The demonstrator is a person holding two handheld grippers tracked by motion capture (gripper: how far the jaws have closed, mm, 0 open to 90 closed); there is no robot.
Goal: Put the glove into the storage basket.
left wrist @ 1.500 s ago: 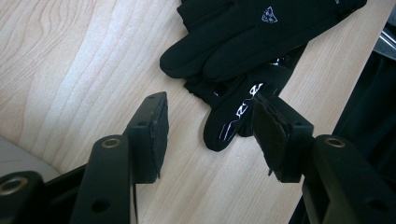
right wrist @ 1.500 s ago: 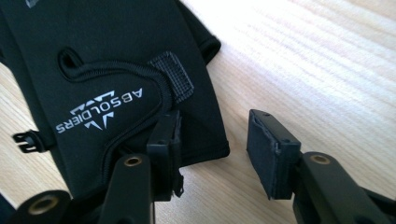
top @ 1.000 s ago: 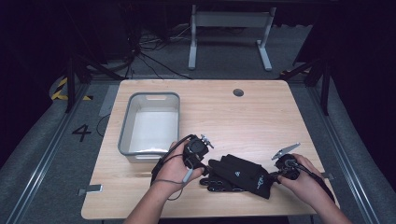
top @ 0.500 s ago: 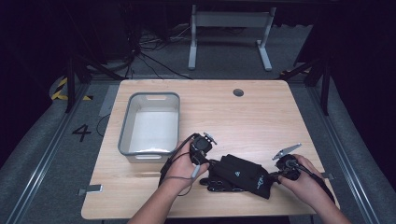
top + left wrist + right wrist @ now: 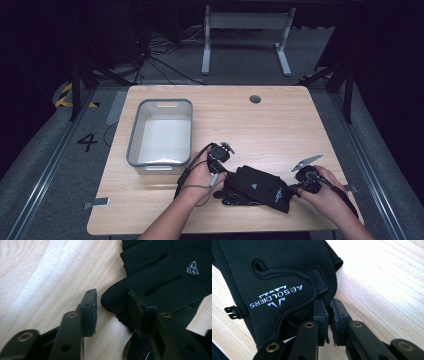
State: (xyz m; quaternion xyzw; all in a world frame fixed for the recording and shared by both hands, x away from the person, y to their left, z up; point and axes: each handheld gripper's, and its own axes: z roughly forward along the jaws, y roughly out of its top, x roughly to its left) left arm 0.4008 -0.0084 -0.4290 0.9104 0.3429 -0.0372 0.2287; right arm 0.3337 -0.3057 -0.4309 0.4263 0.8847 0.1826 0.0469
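The black gloves [image 5: 256, 189] lie stacked on the wooden bench [image 5: 280, 130] near its front edge, between the two hands. Behind them the bench top is bare up to the far edge, apart from a small round hole [image 5: 255, 99]. To the left of that bare wood a grey bin [image 5: 161, 134] stands, just behind the left hand. Little room remains between the gloves and the front edge.

The left claw [image 5: 112, 307] sits low at the gloves' finger end. Its jaws have just been closing; a rounded fingertip [image 5: 112, 300] lies between them, touching the right pad, with a gap of wood showing beside the left one, so it grips nothing yet. The right claw [image 5: 329, 315] is nearly closed at the cuff end [image 5: 329, 285], its pads pinching the hem of the glove.

The glove fabric is smooth and matt black, with a small white crest [image 5: 192, 267] on the back, white lettering [image 5: 276, 297] by the wrist, a stitched strap [image 5: 318, 281] and a small clip [image 5: 231, 311].
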